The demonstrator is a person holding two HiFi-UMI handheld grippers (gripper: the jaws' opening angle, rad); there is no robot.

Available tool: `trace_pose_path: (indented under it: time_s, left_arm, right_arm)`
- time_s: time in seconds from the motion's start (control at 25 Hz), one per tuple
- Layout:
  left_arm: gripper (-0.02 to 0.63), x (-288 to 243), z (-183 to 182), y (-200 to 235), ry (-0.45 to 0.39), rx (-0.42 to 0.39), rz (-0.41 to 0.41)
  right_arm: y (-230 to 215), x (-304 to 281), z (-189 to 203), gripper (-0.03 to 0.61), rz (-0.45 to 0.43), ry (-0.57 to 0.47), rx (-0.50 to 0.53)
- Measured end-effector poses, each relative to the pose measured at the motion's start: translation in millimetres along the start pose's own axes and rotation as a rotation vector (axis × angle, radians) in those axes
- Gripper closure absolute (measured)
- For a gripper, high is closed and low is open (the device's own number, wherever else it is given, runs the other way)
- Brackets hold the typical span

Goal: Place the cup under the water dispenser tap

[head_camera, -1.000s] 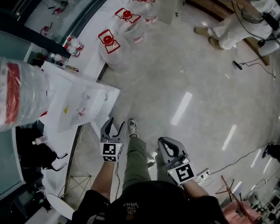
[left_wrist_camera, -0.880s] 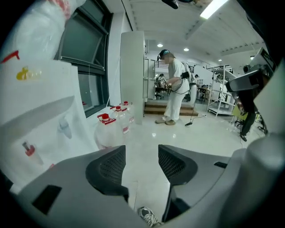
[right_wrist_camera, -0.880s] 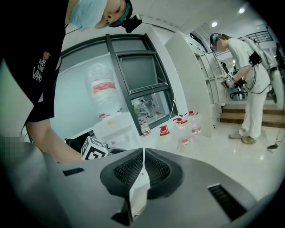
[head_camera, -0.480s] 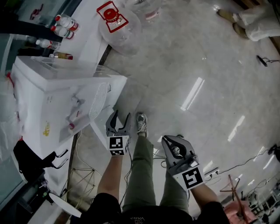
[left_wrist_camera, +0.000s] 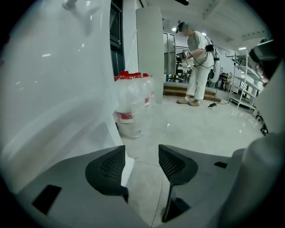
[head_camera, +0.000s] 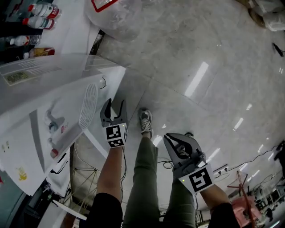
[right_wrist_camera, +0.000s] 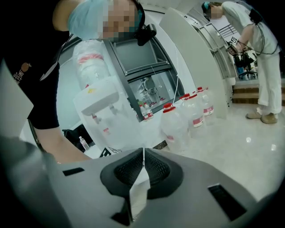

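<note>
The white water dispenser (head_camera: 67, 89) fills the left of the head view, its blue tap (head_camera: 52, 124) and red tap (head_camera: 54, 152) above an oval drip grille (head_camera: 89, 104). My left gripper (head_camera: 114, 104) is open and empty just right of the grille; in its own view the left gripper (left_wrist_camera: 141, 164) sits beside the dispenser's side wall (left_wrist_camera: 53, 89). My right gripper (head_camera: 178, 143) hangs over the floor further right, shut on the cup (head_camera: 180, 151). The right gripper view shows the right gripper (right_wrist_camera: 143, 164) pinching the cup's thin white wall (right_wrist_camera: 139, 191), with the dispenser (right_wrist_camera: 100, 104) far ahead.
Large water jugs with red labels (head_camera: 118, 15) (left_wrist_camera: 131, 107) (right_wrist_camera: 178, 124) stand on the glossy floor beyond the dispenser. Small bottles (head_camera: 40, 11) line a shelf at top left. A person in white (left_wrist_camera: 198, 67) stands far off. My leg and shoe (head_camera: 145, 122) lie between the grippers.
The head view has tilted, so the dispenser looms larger at the left. My left gripper has come up closer to its grille. The right gripper stays shut on the cup.
</note>
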State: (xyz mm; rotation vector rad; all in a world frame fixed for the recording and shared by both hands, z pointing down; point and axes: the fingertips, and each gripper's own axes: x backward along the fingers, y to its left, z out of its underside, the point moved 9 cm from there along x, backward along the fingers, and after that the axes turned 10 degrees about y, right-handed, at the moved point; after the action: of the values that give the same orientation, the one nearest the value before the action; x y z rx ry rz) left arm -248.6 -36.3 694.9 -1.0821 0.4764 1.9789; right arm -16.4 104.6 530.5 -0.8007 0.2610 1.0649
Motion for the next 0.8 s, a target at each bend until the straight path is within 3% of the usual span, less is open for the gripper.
trace_pose_path:
  time_s: [0.36,0.8]
  left_arm:
    - [0.379,-89,40,52,0.103,0.046,-0.104]
    - [0.365,-168,64,97,0.222,0.020,-0.150]
  right_arm:
    - [-35,-71,23,0.534,0.029,0.027,-0.017]
    - [-59,-131,46,0.534,-0.038,0.077,-0.074]
